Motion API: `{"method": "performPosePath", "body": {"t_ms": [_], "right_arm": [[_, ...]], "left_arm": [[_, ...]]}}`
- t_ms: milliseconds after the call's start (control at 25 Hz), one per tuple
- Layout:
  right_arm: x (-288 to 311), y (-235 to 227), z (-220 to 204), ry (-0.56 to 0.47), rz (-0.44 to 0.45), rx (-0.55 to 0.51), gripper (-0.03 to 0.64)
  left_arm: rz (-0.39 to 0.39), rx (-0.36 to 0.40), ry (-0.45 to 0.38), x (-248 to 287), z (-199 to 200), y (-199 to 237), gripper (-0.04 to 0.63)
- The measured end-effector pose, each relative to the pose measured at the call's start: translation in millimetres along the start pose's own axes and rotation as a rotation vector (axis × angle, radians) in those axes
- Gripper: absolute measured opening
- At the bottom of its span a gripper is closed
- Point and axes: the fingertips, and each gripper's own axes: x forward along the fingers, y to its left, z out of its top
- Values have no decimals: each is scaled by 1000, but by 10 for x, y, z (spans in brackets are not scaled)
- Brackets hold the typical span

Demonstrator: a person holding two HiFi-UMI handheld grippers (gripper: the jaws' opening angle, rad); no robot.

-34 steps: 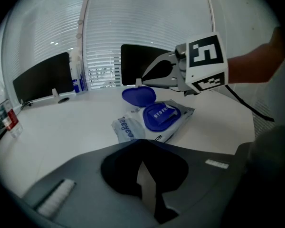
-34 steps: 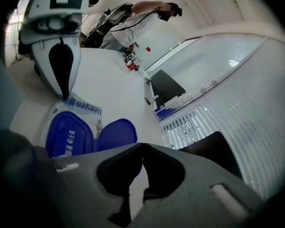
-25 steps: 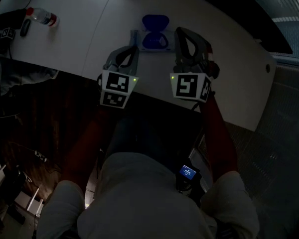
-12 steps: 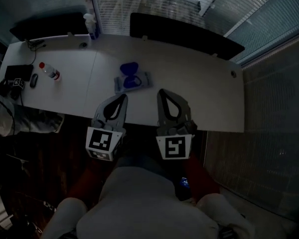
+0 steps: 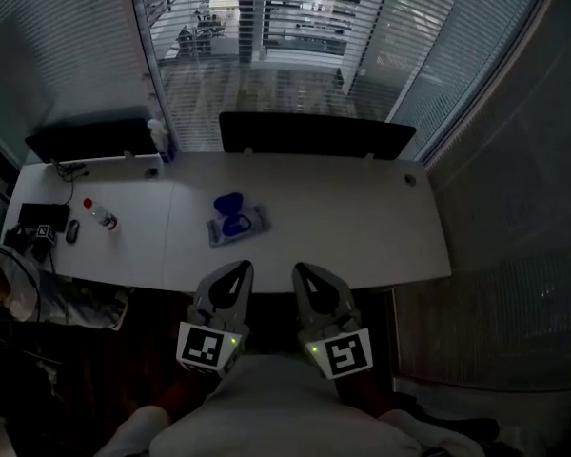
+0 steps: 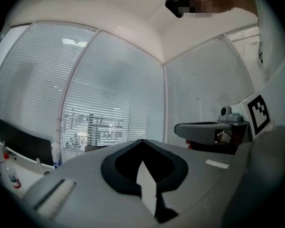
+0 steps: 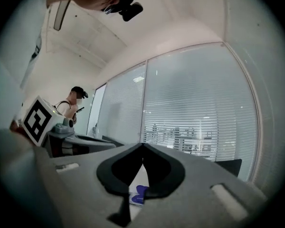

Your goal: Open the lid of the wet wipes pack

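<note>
At the near edge of the desk [image 5: 362, 219], just short of it: left claw [image 5: 245, 268] and right claw [image 5: 299, 268], side by side, both pointing toward the far side. Each is grey matte plastic, leaf-shaped, with a teardrop window rimmed in black. A marker cube [image 5: 207, 347] sits at the back of each, white with black squares and a small green light.

Left claw: tips pinched together, nothing between them (only a pale sliver of desk shows through the window in its own view). Right claw: likewise closed tip to tip, holding nothing.

Desk: long, white, smooth, with rounded corners. The wet wipes pack [image 5: 238, 225] lies flat on it, left of centre, a pale, soft-looking rectangle set slightly askew. Its blue lid [image 5: 228, 204], rounded and glossy, is folded back at the pack's far side. A second blue oval sits on the pack's top (the opening looks uncovered, as far as so small a picture tells).

Pack relative to the claws: well apart, farther in on the desk, ahead of the left claw and ahead-left of the right one. No contact. In the right gripper view the pack shows low in the claw's window, blue on white.

Far left on the desk: a clear bottle [image 5: 101, 216] with a red end, lying down, and a dark flat device [image 5: 41, 227]. A spray bottle [image 5: 159, 138] stands at the far edge. Slatted blinds [image 5: 266, 27] hang beyond.
</note>
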Motion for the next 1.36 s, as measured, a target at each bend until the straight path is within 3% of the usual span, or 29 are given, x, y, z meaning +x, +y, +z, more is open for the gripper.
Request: {"method": "performPosePath", "body": {"t_ms": [200,480,680,1360], "right_arm": [[-260,-68,45,-6,-7,74,2],[-426,-91,100,-34,4,122,0],[-406,-116,119,-37,14,120,0],[-347,-155,157,-39,17,143,0]], "left_arm": [[-56,-27,-61,23,142,-340,3],[-108,-29,-66,49,224,-575,3],[-106,1,-57,68,267,-563,3],[-98,-5,-47,122,262,-499,3]]}}
